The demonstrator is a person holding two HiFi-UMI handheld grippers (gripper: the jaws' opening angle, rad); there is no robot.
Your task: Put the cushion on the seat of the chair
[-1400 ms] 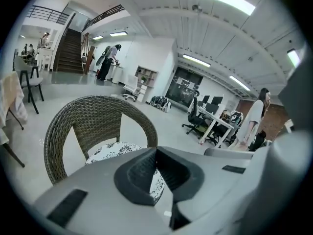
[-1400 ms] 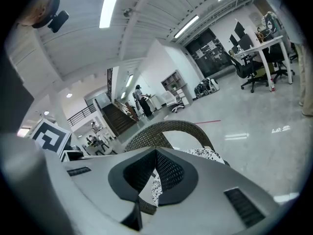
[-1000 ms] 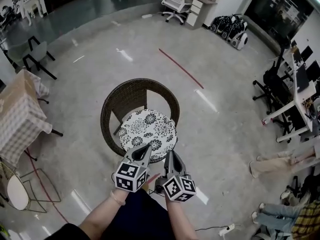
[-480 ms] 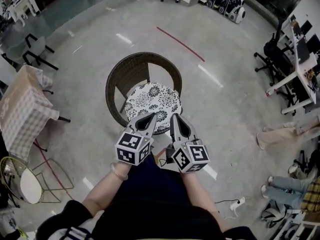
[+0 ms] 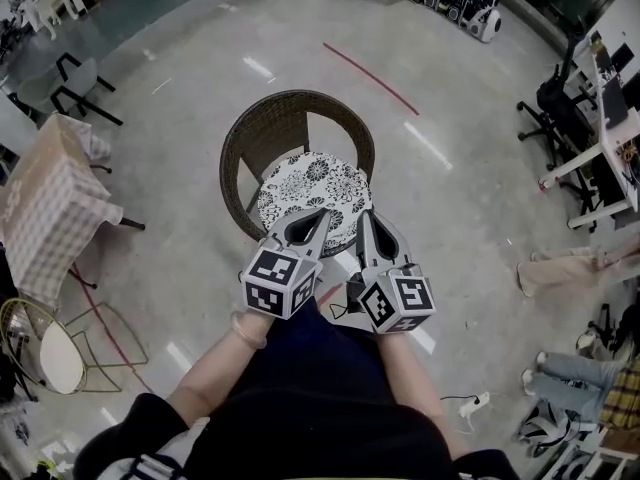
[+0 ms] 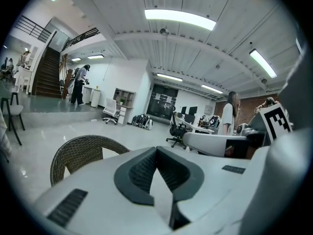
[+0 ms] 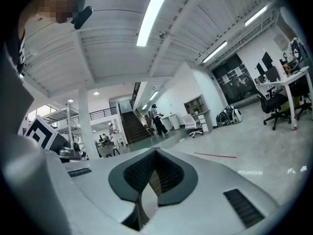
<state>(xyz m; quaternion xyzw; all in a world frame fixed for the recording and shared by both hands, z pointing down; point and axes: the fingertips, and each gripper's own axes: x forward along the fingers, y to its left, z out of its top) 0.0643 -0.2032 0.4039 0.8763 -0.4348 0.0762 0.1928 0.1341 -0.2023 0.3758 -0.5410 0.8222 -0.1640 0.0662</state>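
The cushion (image 5: 310,198), round and white with black flower prints, lies flat on the seat of the wicker chair (image 5: 262,128), and the curved backrest wraps around its far side. From the head view its near edge runs under the noses of both your tools.

Your left gripper (image 5: 320,216) hangs over the cushion's near edge with its jaws pressed together and nothing between them. The left gripper view shows the dark pads meeting at the tip, with the top of the chair's woven backrest (image 6: 78,153) low on the left. Your right gripper (image 5: 365,216) is just beside it, parallel, and its jaws are also closed and empty; the right gripper view shows the pads meeting. Whether either tip touches the fabric, you can't tell from here. The two marker cubes (image 5: 280,280) sit near your lap, side by side.

Further out, the chair stands alone on a glossy grey floor (image 5: 180,98). A red line (image 5: 370,78) crosses the floor beyond it. A table with a checked cloth (image 5: 45,208) is well off to your left. Office desks and chairs (image 5: 590,118) line the right side.
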